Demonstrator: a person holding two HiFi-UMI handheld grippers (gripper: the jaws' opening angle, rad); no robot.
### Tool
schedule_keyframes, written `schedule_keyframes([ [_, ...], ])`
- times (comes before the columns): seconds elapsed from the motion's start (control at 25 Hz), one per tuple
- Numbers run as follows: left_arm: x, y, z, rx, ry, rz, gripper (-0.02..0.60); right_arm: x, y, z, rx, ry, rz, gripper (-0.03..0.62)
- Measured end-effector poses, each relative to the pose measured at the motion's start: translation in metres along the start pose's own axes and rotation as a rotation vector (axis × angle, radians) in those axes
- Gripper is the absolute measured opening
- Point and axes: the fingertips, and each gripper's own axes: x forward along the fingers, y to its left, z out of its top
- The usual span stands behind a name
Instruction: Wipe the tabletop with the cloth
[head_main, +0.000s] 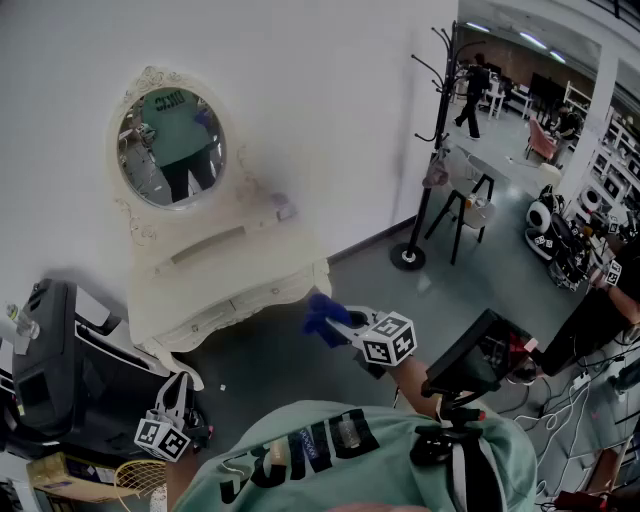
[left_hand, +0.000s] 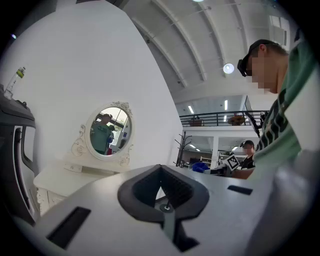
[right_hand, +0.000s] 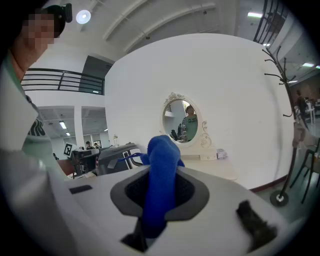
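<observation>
Blue cloth (right_hand: 162, 160), clamped in the right gripper (right_hand: 160, 196), held just in front of the tabletop (head_main: 240, 265) and not touching it; left gripper (left_hand: 162, 192) closed on nothing — cloth to be pressed flat before strokes are made.

Mint-green shirt (head_main: 385, 478), black lettering (head_main: 262, 468)

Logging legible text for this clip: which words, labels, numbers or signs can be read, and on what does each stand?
Green shirt: large dark letters, upside down and creased; not surely readable.
Marker cube of the right claw: black-and-white square codes, no words.
Marker cube of the left claw: likewise.
Blue cloth: no print.
Small item on the dressing table: too small to read.
</observation>
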Motion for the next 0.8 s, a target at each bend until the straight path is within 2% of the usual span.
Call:
schedule_keyframes([
  [0.48,0.020,-0.003,0.001,0.017,0.007,-0.020,0.005,0.002,-0.014,0.006,-0.007,-0.009,0.002,0.061],
  [0.8,0.070,-0.038,0.000,0.031,0.002,-0.027,0.005,-0.030,-0.056,0.015,0.006,-0.001,0.030,0.063],
])
